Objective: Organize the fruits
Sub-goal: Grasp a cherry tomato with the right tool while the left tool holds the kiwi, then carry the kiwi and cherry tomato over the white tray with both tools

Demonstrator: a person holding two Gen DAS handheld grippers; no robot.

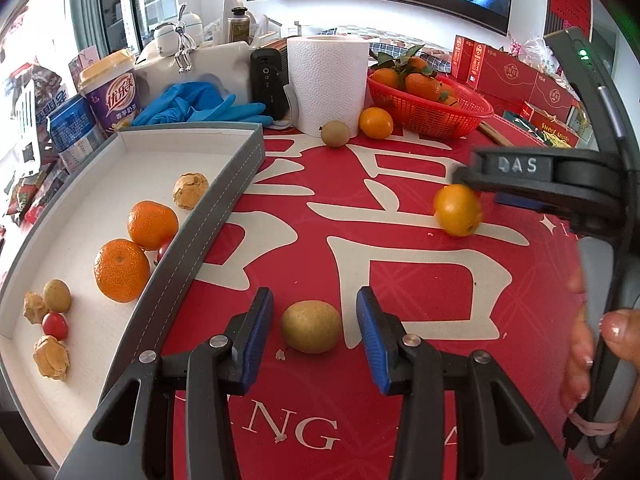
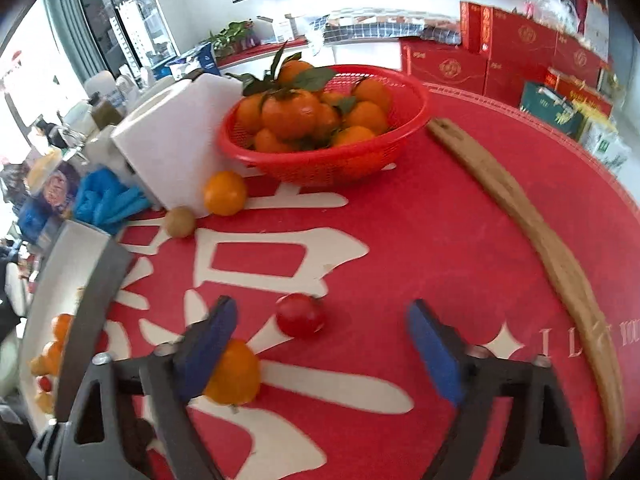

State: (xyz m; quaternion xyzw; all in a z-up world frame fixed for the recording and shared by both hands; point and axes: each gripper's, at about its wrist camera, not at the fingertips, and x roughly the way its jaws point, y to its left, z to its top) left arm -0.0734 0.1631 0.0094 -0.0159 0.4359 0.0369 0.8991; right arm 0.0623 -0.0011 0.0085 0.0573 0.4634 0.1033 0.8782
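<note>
My left gripper (image 1: 314, 330) is open, its blue pads either side of a green-brown kiwi-like fruit (image 1: 311, 326) on the red cloth. A grey tray (image 1: 224, 208) to its left holds two mandarins (image 1: 121, 270), cherry tomatoes, walnuts and a small brown fruit. My right gripper (image 2: 320, 344) is open above the cloth; a cherry tomato (image 2: 300, 315) lies between its fingers and an orange (image 2: 236, 374) sits beside its left pad. That orange also shows in the left wrist view (image 1: 457, 210), under the right gripper (image 1: 520, 180).
A red basket (image 2: 320, 160) of leafy mandarins stands at the back, with a paper towel roll (image 1: 326, 84), another orange (image 1: 375, 122) and a brown fruit (image 1: 335, 133) beside it. A wooden stick (image 2: 532, 232) lies at right. Blue gloves, cups and red boxes crowd the edges.
</note>
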